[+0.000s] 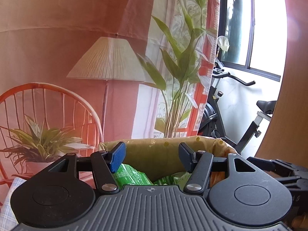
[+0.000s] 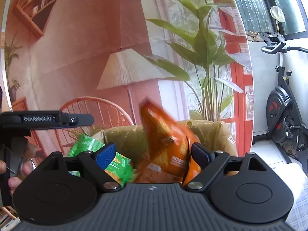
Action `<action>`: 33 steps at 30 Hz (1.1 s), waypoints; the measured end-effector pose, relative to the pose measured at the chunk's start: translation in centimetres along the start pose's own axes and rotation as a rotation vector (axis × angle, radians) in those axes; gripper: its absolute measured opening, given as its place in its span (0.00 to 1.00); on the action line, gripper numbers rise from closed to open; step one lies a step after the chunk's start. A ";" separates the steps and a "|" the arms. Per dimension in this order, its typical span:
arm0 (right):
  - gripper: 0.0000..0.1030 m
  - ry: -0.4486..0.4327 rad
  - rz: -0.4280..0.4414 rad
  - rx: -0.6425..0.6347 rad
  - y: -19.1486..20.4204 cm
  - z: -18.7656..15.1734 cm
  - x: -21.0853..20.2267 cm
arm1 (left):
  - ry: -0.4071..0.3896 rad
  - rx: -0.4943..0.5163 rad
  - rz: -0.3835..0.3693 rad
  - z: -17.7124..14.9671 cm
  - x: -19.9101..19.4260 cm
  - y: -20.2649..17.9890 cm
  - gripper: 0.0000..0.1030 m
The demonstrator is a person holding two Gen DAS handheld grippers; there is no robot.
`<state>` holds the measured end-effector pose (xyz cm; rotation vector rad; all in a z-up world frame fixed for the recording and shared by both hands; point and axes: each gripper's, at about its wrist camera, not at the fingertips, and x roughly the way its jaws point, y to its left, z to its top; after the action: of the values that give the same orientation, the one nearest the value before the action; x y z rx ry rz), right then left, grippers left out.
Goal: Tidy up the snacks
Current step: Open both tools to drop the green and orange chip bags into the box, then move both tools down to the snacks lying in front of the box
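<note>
- Right claw [image 2: 153, 155] up close: its two blue-padded fingers stand well apart, and nothing is pinched between them.
- Right there in the gap, an orange snack bag [image 2: 165, 144] stands tilted, top corner leaning left and blurred; glossy wrapper, pale label patches, and neither pad presses on it.
- Just left of it lie green snack bags [image 2: 115, 166], bright green with yellow-orange print, crumpled against each other.
- Both colours sit inside the bin [image 2: 215, 134], an open container lined with a yellowish, dotted plastic bag.
- Over to the left claw [image 1: 152, 157]: fingers apart too, empty, held just above the bin's near edge, with the green packets below the pads.
- In the right wrist view, the left claw's body pokes in from the left, a hand [image 2: 13, 175] wrapped around its grip.
- Behind the bin hangs a printed backdrop [image 1: 77, 38] of a salmon-pink room with lamp, chair and plants.
- Farthest back, an exercise bike [image 2: 283, 115] by the window.
</note>
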<state>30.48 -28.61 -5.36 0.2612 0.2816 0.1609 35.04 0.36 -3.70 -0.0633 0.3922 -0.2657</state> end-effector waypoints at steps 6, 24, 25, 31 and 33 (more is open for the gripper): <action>0.85 -0.031 -0.022 0.009 -0.4 0.8 -1.5 | 0.000 -0.008 -0.003 0.0 -0.8 0.0 0.61; 0.85 -0.053 -0.045 -0.048 1.3 -2.7 -7.3 | 0.042 -0.044 -0.028 -3.7 -7.3 1.5 0.61; 0.85 -0.051 -0.044 -0.048 1.4 -3.1 -7.6 | 0.047 -0.050 -0.028 -4.2 -7.8 1.6 0.61; 0.85 -0.024 -0.040 -0.060 2.3 -6.1 -8.9 | 0.088 -0.078 -0.018 -7.1 -9.3 2.7 0.64; 0.85 -0.002 -0.041 -0.066 2.4 -7.1 -9.0 | 0.098 -0.098 -0.021 -8.1 -9.5 2.9 0.66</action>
<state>19.54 -26.41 -9.03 0.1903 0.2790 0.1288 24.14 5.59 -8.02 -0.1513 0.5027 -0.2711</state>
